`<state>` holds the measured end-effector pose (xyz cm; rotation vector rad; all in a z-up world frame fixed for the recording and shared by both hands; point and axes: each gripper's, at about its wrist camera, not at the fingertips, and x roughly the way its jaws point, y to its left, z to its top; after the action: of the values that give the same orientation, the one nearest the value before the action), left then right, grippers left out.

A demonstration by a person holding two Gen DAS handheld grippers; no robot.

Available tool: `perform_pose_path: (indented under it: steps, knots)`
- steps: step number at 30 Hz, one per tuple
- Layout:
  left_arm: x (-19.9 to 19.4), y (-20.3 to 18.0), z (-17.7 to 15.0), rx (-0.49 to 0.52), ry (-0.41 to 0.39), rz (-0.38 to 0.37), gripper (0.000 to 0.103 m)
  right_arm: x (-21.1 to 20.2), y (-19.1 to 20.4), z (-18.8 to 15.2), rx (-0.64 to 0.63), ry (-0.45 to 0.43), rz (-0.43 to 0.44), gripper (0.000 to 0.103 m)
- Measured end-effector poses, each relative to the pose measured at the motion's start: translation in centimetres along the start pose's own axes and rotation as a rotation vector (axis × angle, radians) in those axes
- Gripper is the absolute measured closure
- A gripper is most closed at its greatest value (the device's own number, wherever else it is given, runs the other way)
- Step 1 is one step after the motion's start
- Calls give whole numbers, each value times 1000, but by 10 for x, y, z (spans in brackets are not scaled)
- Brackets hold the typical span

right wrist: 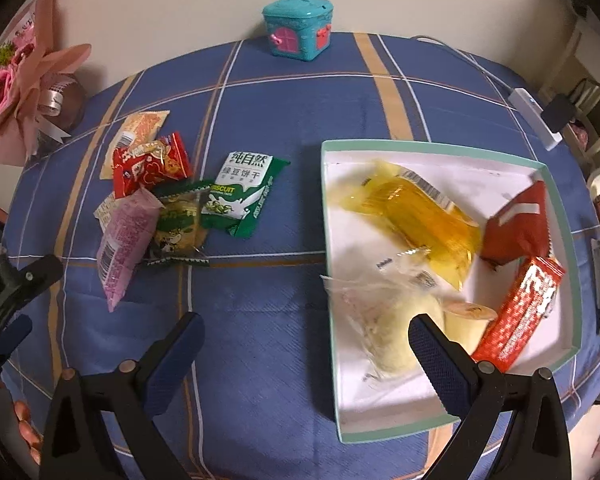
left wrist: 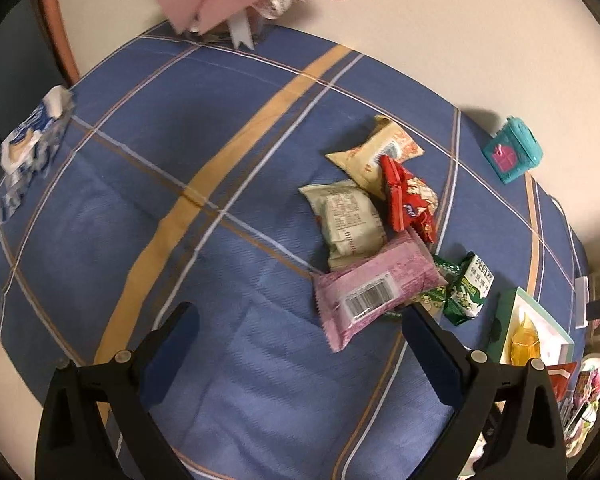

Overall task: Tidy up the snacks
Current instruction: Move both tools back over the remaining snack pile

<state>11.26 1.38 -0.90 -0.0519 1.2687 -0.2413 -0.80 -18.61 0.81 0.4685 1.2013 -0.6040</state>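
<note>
Left tool: I see my left tool [left wrist: 300, 344] spread wide over bare cloth, nothing between its fingers; the pink packet [left wrist: 374, 286] lies just ahead of its right finger.
Right tool: my right tool [right wrist: 306, 354] is also wide open and holds nothing; its right finger sits over the box, its left over the cloth.
Surface: a rounded tabletop [left wrist: 204, 248] under a blue cloth crossed by tan and white stripes; the cloth is slightly rumpled near me.
Loose snacks: one pile right of centre in my left view. A cream packet [left wrist: 346, 220] and a beige packet [left wrist: 374, 154] lie at the back, a red packet [left wrist: 410, 200] leans across them, the pink packet overlaps the cream one, and a green biscuit packet [left wrist: 470, 288] sits just beside the pink one.
Box: a white box with a mint rim [right wrist: 432, 146] stands right of the pile, well apart from it in my right view. Inside I see a yellow packet [right wrist: 424, 216], a clear pale packet [right wrist: 384, 336], a dark red packet [right wrist: 516, 226] and a red bar [right wrist: 518, 316] leaning on the right wall.
Far edge: a teal house-shaped tin [right wrist: 299, 28] by the wall; a pink bouquet [right wrist: 24, 92] at the far left.
Left edge: a blue-and-white tissue pack [left wrist: 32, 140].
Right edge: a white power strip [right wrist: 534, 114] with its cable.
Room: a plain pale wall behind the tabletop; clutter at the far right is too blurred to tell.
</note>
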Motion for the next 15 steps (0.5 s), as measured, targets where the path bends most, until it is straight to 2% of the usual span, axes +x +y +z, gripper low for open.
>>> perform_pose_path:
  steps: [15]
  knots:
    - [39,-35,8,111,52,-18,2,20,-1,22,33,-8,-5,0]
